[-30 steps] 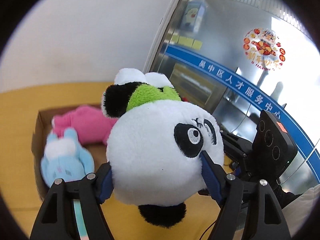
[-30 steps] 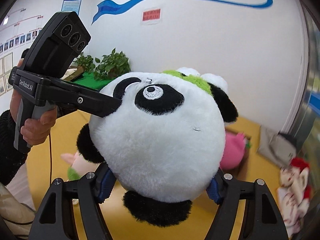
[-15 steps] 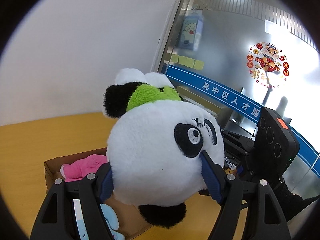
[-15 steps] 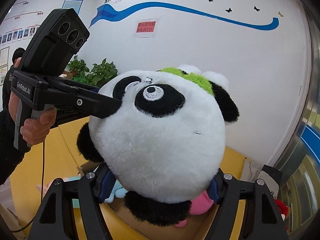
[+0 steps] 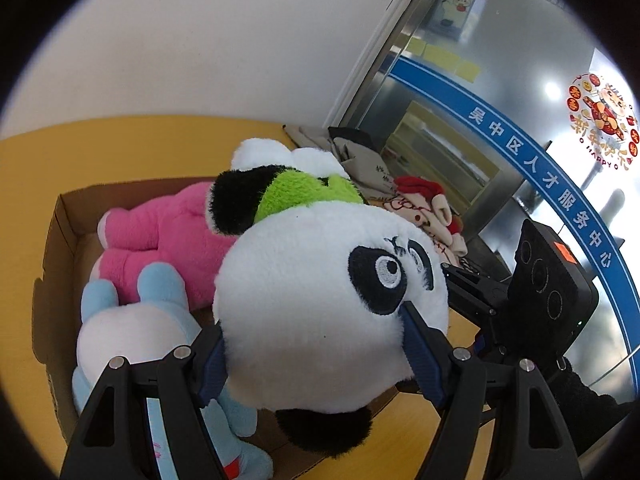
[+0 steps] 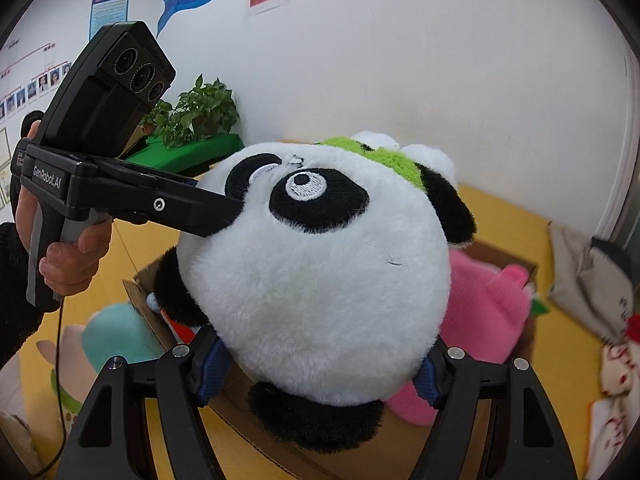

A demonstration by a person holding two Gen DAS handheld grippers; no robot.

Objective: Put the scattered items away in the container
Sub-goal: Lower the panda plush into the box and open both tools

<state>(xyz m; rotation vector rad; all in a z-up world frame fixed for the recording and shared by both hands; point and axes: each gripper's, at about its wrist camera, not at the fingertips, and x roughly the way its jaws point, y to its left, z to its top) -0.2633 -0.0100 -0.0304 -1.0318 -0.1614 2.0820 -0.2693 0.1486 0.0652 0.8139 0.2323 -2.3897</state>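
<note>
Both grippers clamp one big round panda plush (image 5: 320, 312), white with black eye patches and a green tuft; it also fills the right wrist view (image 6: 320, 280). My left gripper (image 5: 316, 354) is shut on its sides, and my right gripper (image 6: 318, 364) is shut on it from another side. The panda hangs over an open cardboard box (image 5: 60, 232) that holds a pink plush (image 5: 160, 240) and a light blue and white plush (image 5: 132, 332). The box (image 6: 140, 292) and pink plush (image 6: 484, 312) show under the panda in the right wrist view.
Red-and-cream plush toys (image 5: 424, 208) and grey fabric bags (image 5: 360, 160) lie by the glass door beyond the box. A teal-and-pink plush (image 6: 116, 336) lies on the yellow floor left of the box. A potted plant (image 6: 200, 116) stands by the wall.
Both grippers have tilted down with the panda held between them. The box and the plush toys in it now lie closer beneath the panda.
</note>
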